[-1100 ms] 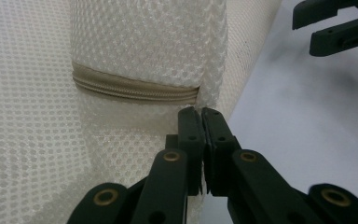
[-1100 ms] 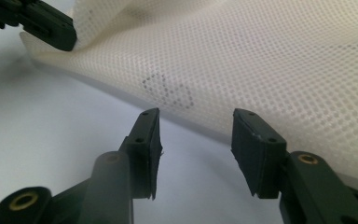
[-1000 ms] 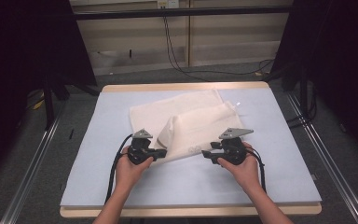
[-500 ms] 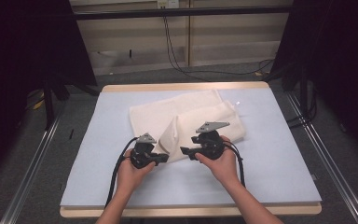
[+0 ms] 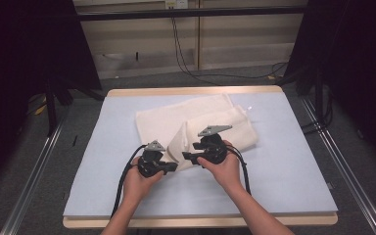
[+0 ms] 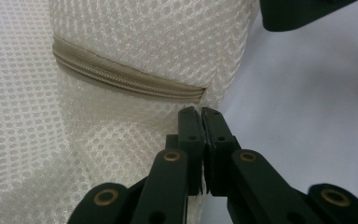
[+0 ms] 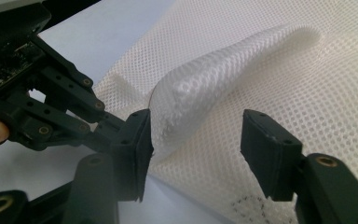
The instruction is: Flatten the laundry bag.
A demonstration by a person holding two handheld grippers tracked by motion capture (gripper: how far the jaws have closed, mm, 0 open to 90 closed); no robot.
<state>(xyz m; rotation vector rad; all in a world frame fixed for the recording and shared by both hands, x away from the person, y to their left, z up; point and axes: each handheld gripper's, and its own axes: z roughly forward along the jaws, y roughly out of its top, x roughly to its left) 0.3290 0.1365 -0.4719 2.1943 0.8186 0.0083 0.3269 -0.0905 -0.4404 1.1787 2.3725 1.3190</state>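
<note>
A white mesh bag [image 5: 196,120] lies rumpled on the pale blue table cover [image 5: 293,161]. My left gripper [image 5: 173,166] points right and is shut on the bag's near edge. In the left gripper view its jaws [image 6: 201,114] are pressed together just below the end of the beige zipper [image 6: 121,77] on the mesh [image 6: 144,42]. My right gripper [image 5: 187,156] points left toward it. Its jaws [image 7: 196,135] stand open on either side of a raised fold of mesh [image 7: 223,79], with the left gripper [image 7: 119,122] close by.
The bag covers the middle and back of the table. A wooden rim [image 5: 191,91] frames the cover. Black cables [image 5: 122,186] trail from both grippers toward the near edge. Metal rails [image 5: 34,161] run on the floor at both sides.
My right gripper has moved left across the bag until it is next to the left gripper. The left gripper has stayed in place, shut on the bag's edge.
</note>
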